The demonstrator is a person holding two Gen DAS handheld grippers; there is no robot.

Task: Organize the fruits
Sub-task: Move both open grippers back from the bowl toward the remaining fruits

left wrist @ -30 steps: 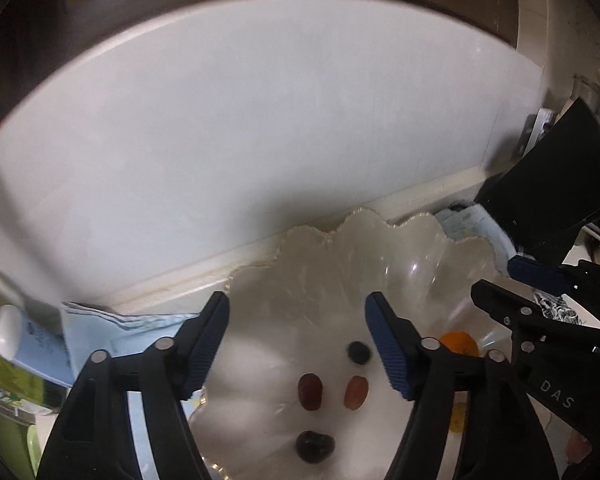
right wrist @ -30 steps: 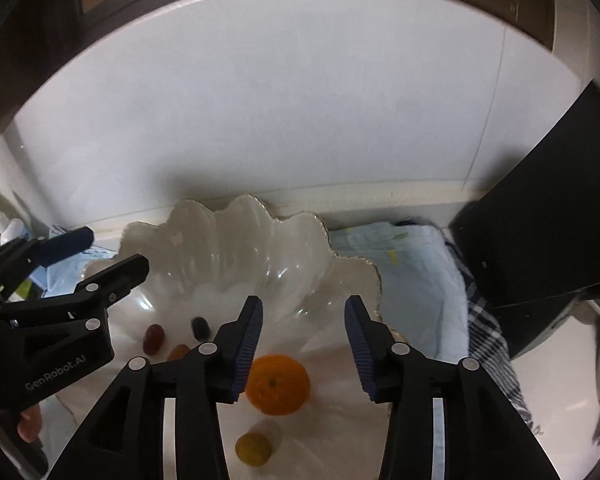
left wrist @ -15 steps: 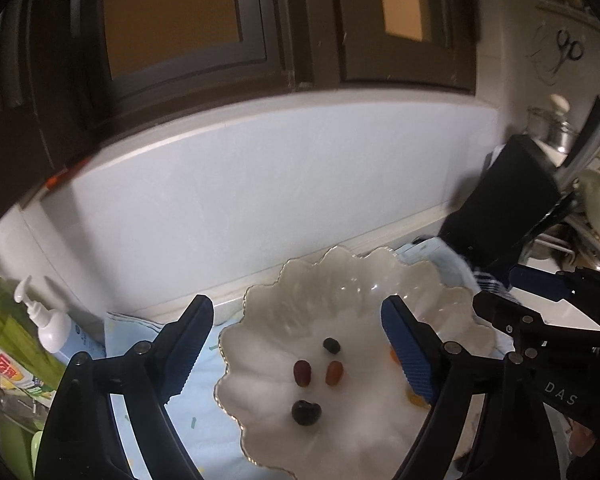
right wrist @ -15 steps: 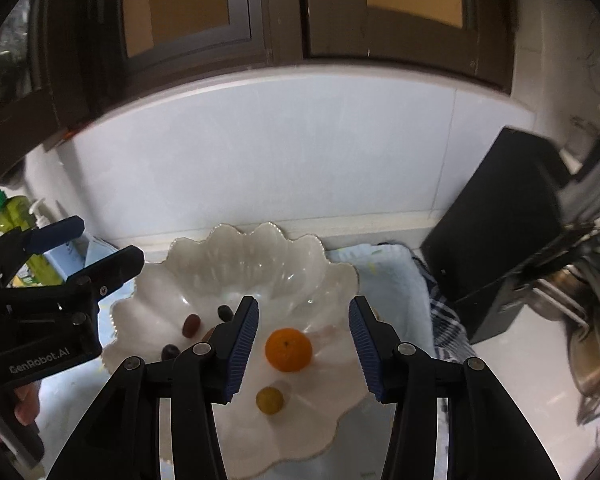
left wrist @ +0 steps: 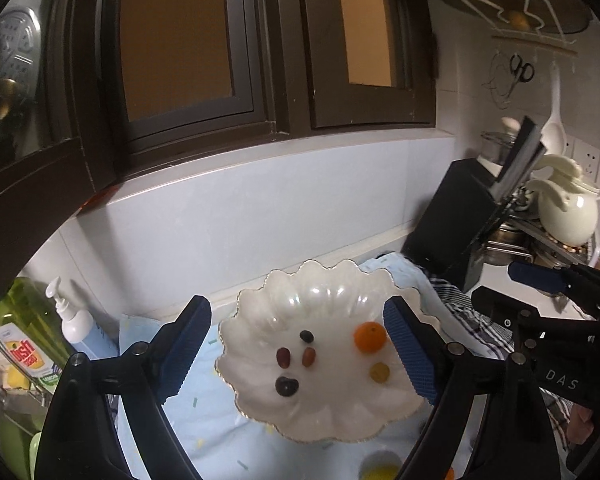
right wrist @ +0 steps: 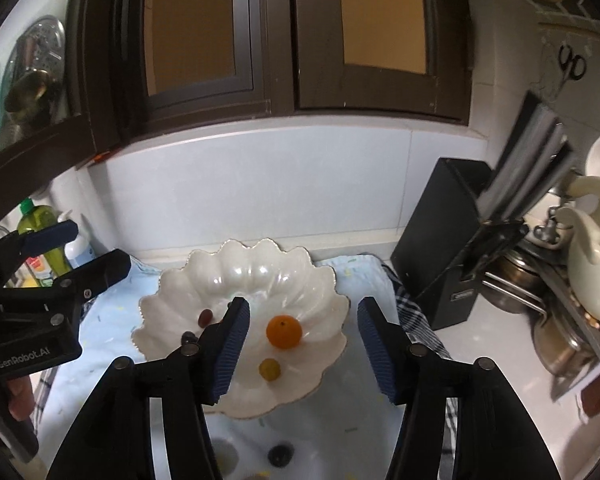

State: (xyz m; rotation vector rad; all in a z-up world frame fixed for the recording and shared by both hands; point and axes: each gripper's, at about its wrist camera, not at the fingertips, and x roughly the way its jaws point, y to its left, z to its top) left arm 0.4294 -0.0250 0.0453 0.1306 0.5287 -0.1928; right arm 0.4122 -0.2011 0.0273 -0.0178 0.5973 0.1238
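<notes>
Pearly white, the scalloped bowl (left wrist: 320, 300) already holds an orange (left wrist: 370, 336) and several grapes (left wrist: 284, 357); more fruit (right wrist: 280, 454) is seen outside. Both the left gripper (left wrist: 300, 354) and the right gripper (right wrist: 304, 348) are held wide, empty.

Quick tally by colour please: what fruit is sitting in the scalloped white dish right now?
Orange: 1
Yellow-green: 1
Red-brown: 2
Dark, near black: 2
Total in the dish: 6

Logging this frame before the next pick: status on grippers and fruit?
Left gripper open, empty. Right gripper open, empty. Orange, yellow-green fruit and dark grapes sit in scalloped bowl. Nothing blocks the bowl.
</notes>
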